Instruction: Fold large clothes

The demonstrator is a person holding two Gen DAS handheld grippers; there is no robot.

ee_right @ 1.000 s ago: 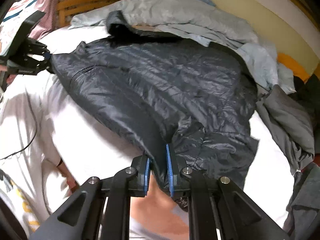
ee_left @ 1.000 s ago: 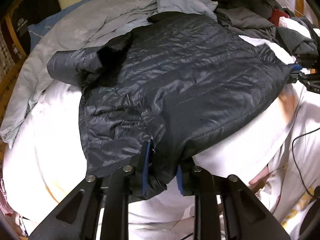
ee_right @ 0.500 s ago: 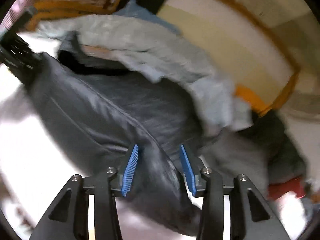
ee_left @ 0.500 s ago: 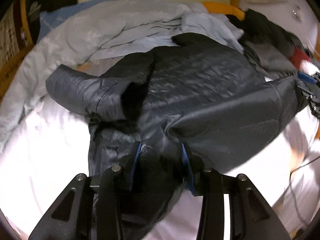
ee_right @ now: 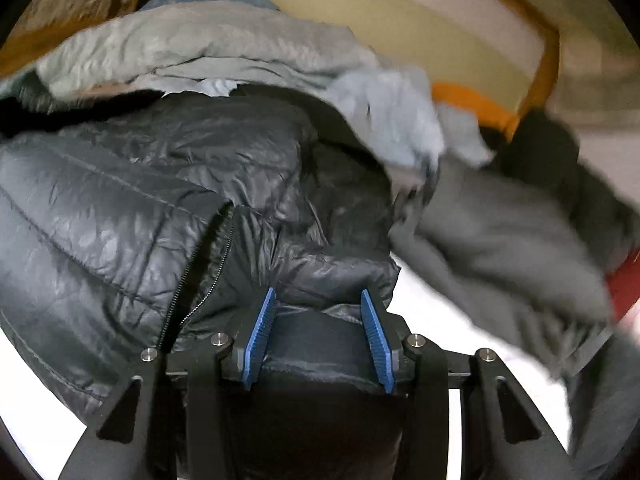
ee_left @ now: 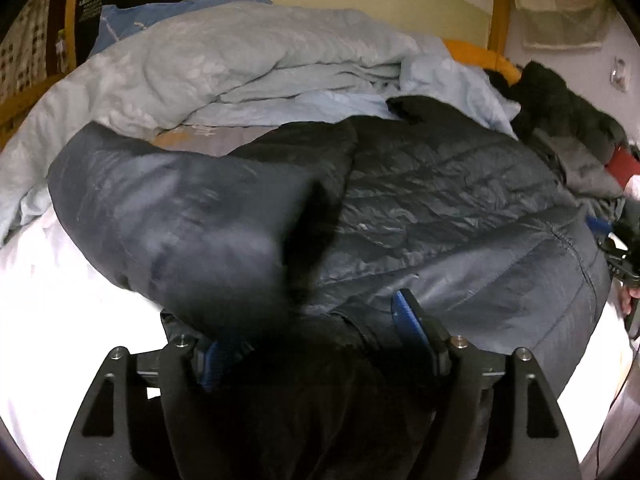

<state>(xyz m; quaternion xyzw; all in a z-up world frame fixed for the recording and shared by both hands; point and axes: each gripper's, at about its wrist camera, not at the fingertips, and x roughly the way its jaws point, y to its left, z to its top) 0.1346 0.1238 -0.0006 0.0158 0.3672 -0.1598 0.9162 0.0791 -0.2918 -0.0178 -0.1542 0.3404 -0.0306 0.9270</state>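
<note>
Two heaps flank jacket (ee_left: 440, 200): pale duvet (ee_left: 240, 64) behind, grey clothes (ee_right: 500, 232) beside.

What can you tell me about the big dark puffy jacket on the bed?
The jacket is dark navy, shiny and quilted in stitched rows, like thin nylon. A black zipper runs down it, partly undone. It lies rumpled on the white sheet, with part of it folded back over itself, against the pale blue duvet. Its near edge sits between both grippers' open blue pads.

One dark quilted jacket (ee_left: 440, 200) on bed. One pale blue duvet (ee_left: 240, 60), bunched. One grey garment (ee_right: 500, 232). One black garment (ee_left: 560, 104). One red item (ee_left: 622, 168). Two grippers: left (ee_left: 316, 344), right (ee_right: 316, 336).
</note>
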